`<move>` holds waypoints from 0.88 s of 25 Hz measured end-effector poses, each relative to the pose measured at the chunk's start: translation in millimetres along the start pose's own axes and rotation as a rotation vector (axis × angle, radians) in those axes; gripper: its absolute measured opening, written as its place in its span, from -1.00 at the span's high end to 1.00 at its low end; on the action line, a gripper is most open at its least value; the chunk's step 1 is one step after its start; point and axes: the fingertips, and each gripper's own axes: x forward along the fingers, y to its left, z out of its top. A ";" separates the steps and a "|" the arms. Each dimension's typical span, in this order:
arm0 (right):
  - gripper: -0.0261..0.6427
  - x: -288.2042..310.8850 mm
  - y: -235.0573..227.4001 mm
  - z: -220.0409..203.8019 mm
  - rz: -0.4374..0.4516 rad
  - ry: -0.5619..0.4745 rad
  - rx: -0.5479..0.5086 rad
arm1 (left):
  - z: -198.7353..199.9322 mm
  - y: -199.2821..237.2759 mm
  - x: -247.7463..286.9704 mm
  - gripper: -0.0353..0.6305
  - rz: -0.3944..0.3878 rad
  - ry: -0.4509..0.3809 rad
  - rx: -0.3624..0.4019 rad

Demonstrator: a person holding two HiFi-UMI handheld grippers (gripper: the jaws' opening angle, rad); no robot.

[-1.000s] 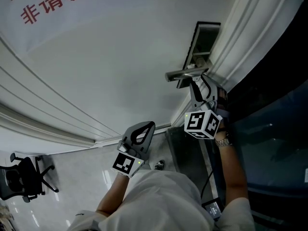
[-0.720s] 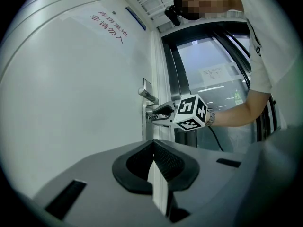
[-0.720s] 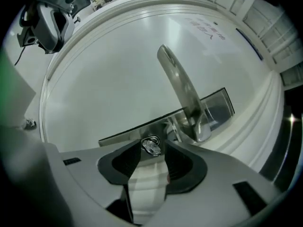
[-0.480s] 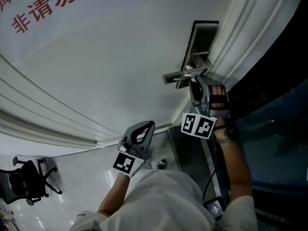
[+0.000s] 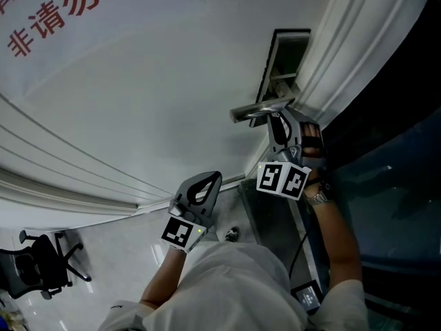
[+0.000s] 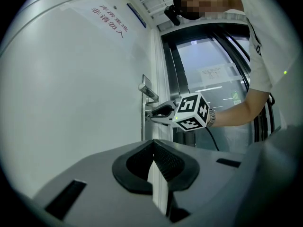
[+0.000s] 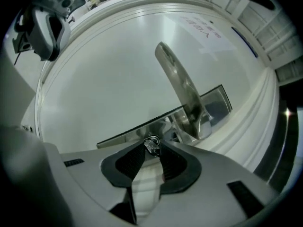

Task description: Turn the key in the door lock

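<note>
Tally:
- 2 claws: left claw (image 5: 212,179) and right claw (image 5: 277,121), the latter just closing round 1 key (image 7: 152,144).
- 2 marker cubes: left cube (image 5: 180,233), right cube (image 5: 282,179).
- 1 door (image 5: 138,116)
- 1 lever handle (image 5: 260,107)
- 1 lock plate (image 5: 281,61)
- 1 sign with red characters (image 5: 69,12)
- 1 office chair (image 5: 38,264)
- 1 wristwatch (image 5: 318,197)
- 1 person (image 5: 234,288)

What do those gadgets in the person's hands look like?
The left gripper and right gripper are grey, with black ribbed pads and a white cube of black square markers each. The right gripper's jaws have just been closing around a key. Worn: white short sleeves, a wristwatch.
</note>
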 end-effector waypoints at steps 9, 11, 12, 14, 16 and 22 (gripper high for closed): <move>0.64 1.3 -5.3 -1.4 0.048 0.020 0.336 | -5.2 -4.1 -0.2 0.88 -0.025 0.023 -0.006; 0.64 1.7 -6.5 -0.6 0.063 0.019 0.407 | -5.1 -4.0 -0.3 0.88 -0.021 0.014 -0.012; 0.64 2.0 -7.4 -0.5 0.076 0.016 0.457 | -5.8 -4.2 -0.2 0.88 -0.021 0.019 -0.014; 0.66 3.4 -8.0 -1.9 0.105 0.008 0.573 | -6.8 -6.2 0.6 0.88 -0.026 0.023 -0.012; 0.89 4.9 -7.0 -5.3 0.131 0.005 0.695 | -6.9 -9.4 1.4 0.88 -0.032 0.020 -0.011; 0.89 5.6 -7.0 -10.5 0.188 -0.002 0.971 | -1.5 -10.1 -3.1 0.88 -0.012 -0.007 -0.014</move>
